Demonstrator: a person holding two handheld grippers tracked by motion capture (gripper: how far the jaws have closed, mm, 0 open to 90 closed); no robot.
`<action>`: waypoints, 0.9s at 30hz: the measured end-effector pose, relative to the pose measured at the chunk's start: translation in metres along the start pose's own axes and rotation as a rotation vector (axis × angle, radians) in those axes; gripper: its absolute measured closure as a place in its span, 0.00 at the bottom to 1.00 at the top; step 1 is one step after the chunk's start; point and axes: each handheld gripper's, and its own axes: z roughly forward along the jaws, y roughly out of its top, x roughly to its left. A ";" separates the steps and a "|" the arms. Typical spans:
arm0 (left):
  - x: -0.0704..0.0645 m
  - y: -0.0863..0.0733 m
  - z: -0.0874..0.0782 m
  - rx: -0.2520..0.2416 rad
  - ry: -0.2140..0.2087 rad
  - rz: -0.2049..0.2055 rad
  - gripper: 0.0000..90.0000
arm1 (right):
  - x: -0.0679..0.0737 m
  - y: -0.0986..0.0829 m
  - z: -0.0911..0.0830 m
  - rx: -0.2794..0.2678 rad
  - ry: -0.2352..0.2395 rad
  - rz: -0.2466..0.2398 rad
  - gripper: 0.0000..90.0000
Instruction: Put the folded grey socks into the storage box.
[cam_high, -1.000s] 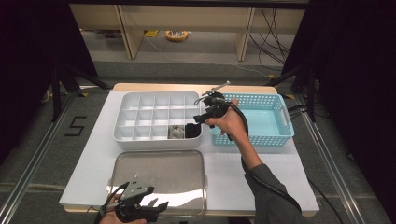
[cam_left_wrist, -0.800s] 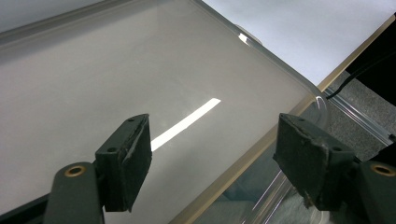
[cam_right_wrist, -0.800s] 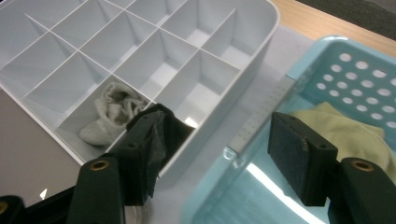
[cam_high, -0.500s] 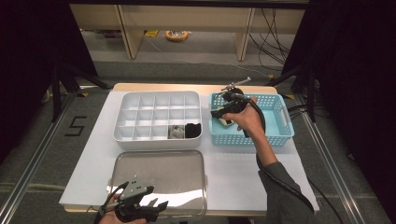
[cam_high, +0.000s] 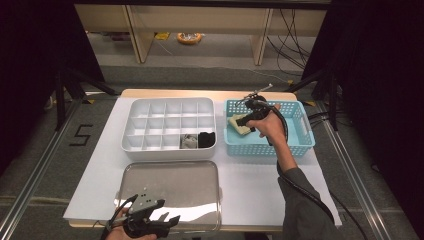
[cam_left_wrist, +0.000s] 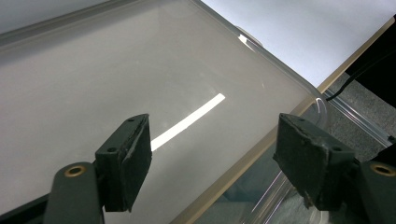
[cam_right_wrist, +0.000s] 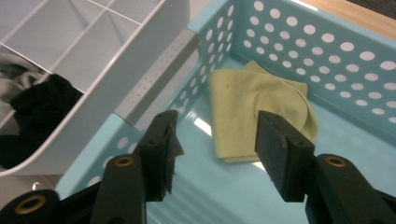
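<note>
The folded yellow cloth (cam_right_wrist: 259, 109) lies flat on the floor of the blue basket (cam_right_wrist: 327, 51), in the upper middle of the right gripper view, near the basket's wall beside the white divided box (cam_right_wrist: 116, 56). My right gripper (cam_right_wrist: 215, 149) hangs just above and short of it, jaws spread apart with nothing between them, the cloth showing through the gap. In the high view that gripper (cam_high: 245, 120) sits over the basket's left part, right of centre. A black cloth (cam_right_wrist: 39, 112) and a grey one (cam_high: 189, 141) fill neighbouring compartments of the box. At the bottom left, my left gripper (cam_high: 159, 224) rests wide open and empty over the metal tray (cam_high: 195, 185) on the table (cam_high: 250, 195).
</note>
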 end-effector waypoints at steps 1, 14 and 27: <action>0.000 0.000 0.001 -0.009 -0.001 0.004 0.29 | 0.000 0.000 0.002 0.012 -0.009 -0.006 0.55; 0.000 0.000 0.000 -0.015 0.000 0.000 0.29 | -0.005 0.005 0.024 0.051 -0.017 -0.032 0.61; 0.000 0.001 -0.001 -0.015 -0.004 0.004 0.29 | -0.006 0.003 0.031 0.070 -0.010 0.007 0.61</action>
